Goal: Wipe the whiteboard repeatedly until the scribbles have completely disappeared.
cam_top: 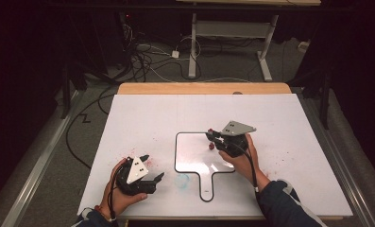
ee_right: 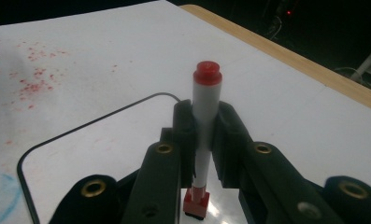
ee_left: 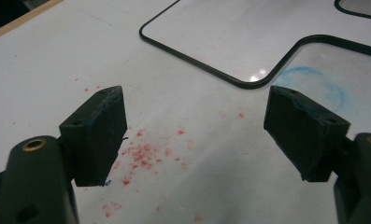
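Two hand-held grippers work over a white-covered table (cam_top: pixel 279 156), each held in one of the person's hands coming in from the near edge. Nearest, the left hand-held gripper (cam_top: pixel 153 166) sits low at the near left of the table with its jaws spread wide and nothing between them; in the left gripper view the pads (ee_left: pixel 99 133) stand well apart above a scatter of red specks (ee_left: pixel 141 156) on the white surface. Just beside it toward the middle lies a faint blue smudge (cam_top: pixel 182 180). Between the two hands lies a small whiteboard (cam_top: pixel 194 151) with a dark rim and a short handle pointing toward the person. Farther out, the right hand-held gripper (cam_top: pixel 212 136) hovers over the board's right side, its jaws pinching a white marker (ee_right: pixel 205 121). In the right gripper view the marker stands upright between the jaws, a red end (ee_right: pixel 207 73) up and a red part with a dark tip (ee_right: pixel 196 204) at the bottom over the board. Beyond the white sheet, the table's wooden far edge (cam_top: pixel 204 88) shows, then cables (cam_top: pixel 147 59) on the floor and a second table's white legs (cam_top: pixel 193 45).
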The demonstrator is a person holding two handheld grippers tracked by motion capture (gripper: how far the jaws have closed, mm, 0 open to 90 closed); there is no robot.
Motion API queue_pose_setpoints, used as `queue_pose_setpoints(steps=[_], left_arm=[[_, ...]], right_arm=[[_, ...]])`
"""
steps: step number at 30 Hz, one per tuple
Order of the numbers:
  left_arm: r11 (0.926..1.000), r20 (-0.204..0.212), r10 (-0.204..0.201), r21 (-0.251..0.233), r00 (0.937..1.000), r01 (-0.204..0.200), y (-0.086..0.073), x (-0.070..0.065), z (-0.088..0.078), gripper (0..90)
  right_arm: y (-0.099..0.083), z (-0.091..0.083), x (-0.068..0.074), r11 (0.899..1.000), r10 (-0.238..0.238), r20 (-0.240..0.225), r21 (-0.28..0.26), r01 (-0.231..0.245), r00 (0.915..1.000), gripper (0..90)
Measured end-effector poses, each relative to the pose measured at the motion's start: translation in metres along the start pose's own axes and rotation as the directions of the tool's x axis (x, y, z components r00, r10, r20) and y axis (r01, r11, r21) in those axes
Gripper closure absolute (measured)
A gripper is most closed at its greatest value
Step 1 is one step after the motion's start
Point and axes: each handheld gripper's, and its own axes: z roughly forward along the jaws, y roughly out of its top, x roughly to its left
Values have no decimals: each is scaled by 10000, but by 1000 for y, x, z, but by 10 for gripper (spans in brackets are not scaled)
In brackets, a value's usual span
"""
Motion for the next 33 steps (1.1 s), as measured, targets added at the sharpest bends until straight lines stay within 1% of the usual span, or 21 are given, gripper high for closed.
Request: queue_pose_setpoints(steps=[3,4,5,6,8,12,14,17,18,22,26,27,28,29,30,31,32,33], left_arm=[[9998,55,-172,56,9998,172,-1,0,0,202],[9998,64,-170,59,9998,170,-1,0,0,202],[9998,65,-169,59,9998,169,-2,0,-1,202],[9999,59,-155,60,9999,154,-1,0,-1,202],[9999,33,-142,47,9999,142,-2,1,-1,202],[10000,-73,-66,46,10000,66,-1,3,0,202],[9998,-25,-178,91,9998,178,-1,2,0,202],[9999,-40,-99,126,9999,99,-2,2,1,202],[9999,-42,-80,121,10000,80,-2,2,1,202],[9999,-96,-84,115,9999,85,-2,2,0,202],[9999,-102,-8,140,9999,10,-2,1,-1,202],[9999,-109,-5,141,9999,7,-2,1,-1,202],[9999,-155,115,117,9998,-113,-2,2,-1,202],[9999,-167,105,116,9998,-103,-1,2,-1,202],[9999,-106,-4,166,9999,6,-2,2,-1,202],[9998,-93,0,180,10000,2,-2,2,0,202],[9998,-86,11,190,10000,-10,-1,2,0,202],[9998,-80,11,184,10000,-10,-1,1,1,202]], right_arm=[[1,0,1,9996,-251,208,99,249,9995,813],[1,-1,0,9989,-437,517,216,427,9977,812],[1,-1,-1,9971,-683,976,404,646,9929,813],[1,-3,-4,9963,-751,1133,506,698,9907,812],[-2,-8,-11,9987,-294,1130,438,246,9932,812],[-7,-21,-19,9995,213,1016,218,-236,9946,812],[-6,-29,-22,9990,429,964,64,-437,9944,811],[-2,-45,-25,9986,483,887,-247,-463,9949,811],[-1,-51,-25,9981,571,864,-297,-547,9946,811],[-1,-72,-28,9961,863,734,-234,-848,9936,810],[-1,-94,-28,9937,1113,571,58,-1118,9922,810],[0,-98,-29,9921,1202,347,324,-1214,9921,810],[-1,-102,-28,9907,1255,239,497,-1265,9918,810],[-1,-105,-27,9879,1322,245,783,-1337,9909,810],[-2,-106,-27,9812,1463,47,1264,-1457,9892,809],[-3,-107,-27,9764,1615,-147,1478,-1576,9868,809],[-4,-109,-26,9736,1671,-138,1599,-1628,9858,810],[-5,-109,-25,9697,1661,-165,1845,-1603,9860,809]])
